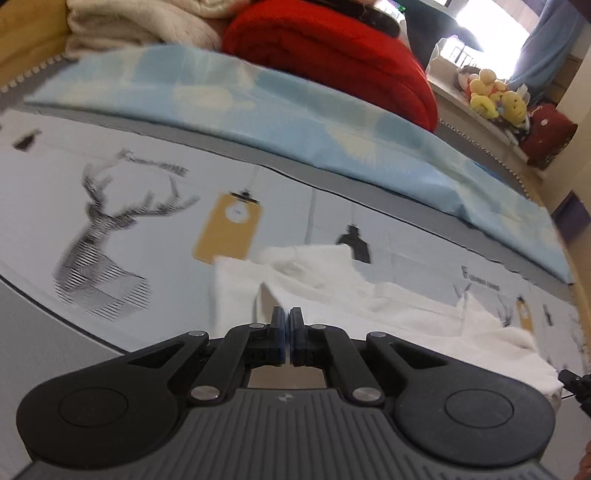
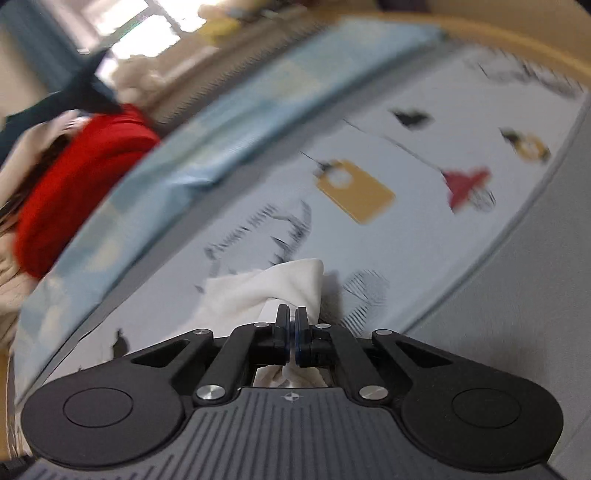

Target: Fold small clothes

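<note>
Left gripper (image 1: pixel 287 317): jaws are standing closed, pads all but meeting. White cloth sits right at the tips, and a raised flap of the white garment (image 1: pixel 332 284) is standing up just beyond them; whether a thin edge is pinched between the pads cannot be told from this view.

Right gripper (image 2: pixel 291 317): jaws are likewise standing closed, and here white fabric is showing both ahead of the tips and below them through the gap in the gripper body, so it is clamping on the garment (image 2: pixel 266 291).

Position of the garment: it is lying crumpled on the printed sheet (image 1: pixel 155 236) of the bed, toward the near edge, well short of the light blue folded quilt (image 1: pixel 258 103) that is running along the far side. Its long axis is running crosswise, from the left gripper's tips out to the right, where the other tool is just entering the left view at the frame edge.

Judgement: each gripper is sitting at one end of that axis, so the coming move is depending on lifting and spreading the two ends apart, or carrying them away from the near edge together. The right hand seems to have the surer hold.

Farther back, a red blanket (image 1: pixel 332 62) and a cream blanket (image 1: pixel 140 26) are piled at the far edge of the bed.
</note>
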Available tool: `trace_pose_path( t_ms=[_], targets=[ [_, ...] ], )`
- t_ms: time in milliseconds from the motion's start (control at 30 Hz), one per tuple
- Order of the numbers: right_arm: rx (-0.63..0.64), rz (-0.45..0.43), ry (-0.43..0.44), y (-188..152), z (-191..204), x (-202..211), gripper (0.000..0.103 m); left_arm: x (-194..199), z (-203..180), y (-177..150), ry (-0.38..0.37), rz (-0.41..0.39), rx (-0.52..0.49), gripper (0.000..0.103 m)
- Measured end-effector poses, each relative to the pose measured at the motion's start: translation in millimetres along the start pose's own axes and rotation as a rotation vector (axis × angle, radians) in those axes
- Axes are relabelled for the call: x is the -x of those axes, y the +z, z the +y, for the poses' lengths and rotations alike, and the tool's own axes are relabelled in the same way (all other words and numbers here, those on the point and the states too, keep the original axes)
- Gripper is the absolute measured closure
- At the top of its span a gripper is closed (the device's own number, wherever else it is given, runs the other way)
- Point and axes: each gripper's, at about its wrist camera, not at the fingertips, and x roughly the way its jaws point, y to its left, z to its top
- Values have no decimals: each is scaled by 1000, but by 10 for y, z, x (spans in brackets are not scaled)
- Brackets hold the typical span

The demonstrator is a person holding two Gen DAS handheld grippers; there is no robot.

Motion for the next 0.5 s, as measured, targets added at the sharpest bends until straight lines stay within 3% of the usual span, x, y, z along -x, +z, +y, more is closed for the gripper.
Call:
trace_pose_path(
  t_ms=[67,133,200,300,400,500],
  targets=[
    [87,63,-21,-75,42,-62,101,-115,113,-44,50,87,6,101],
    [194,272,-139,-256,0,-351,100,-293,241,-114,78,203,31,100],
    [170,330,-247,-375,-178,-463,96,-286,304,-134,83,205,59,100],
    [86,226,-276,-273,-304,-344,95,-156,214,-58,15,129,48,90],
    [56,119,-174,-124,-253,-233,95,-190,120,-92,-28,118,23,88],
    [60,103,-71,-78,-180,-290,83,-427,124,-186,-34,175,36,87]
  ],
)
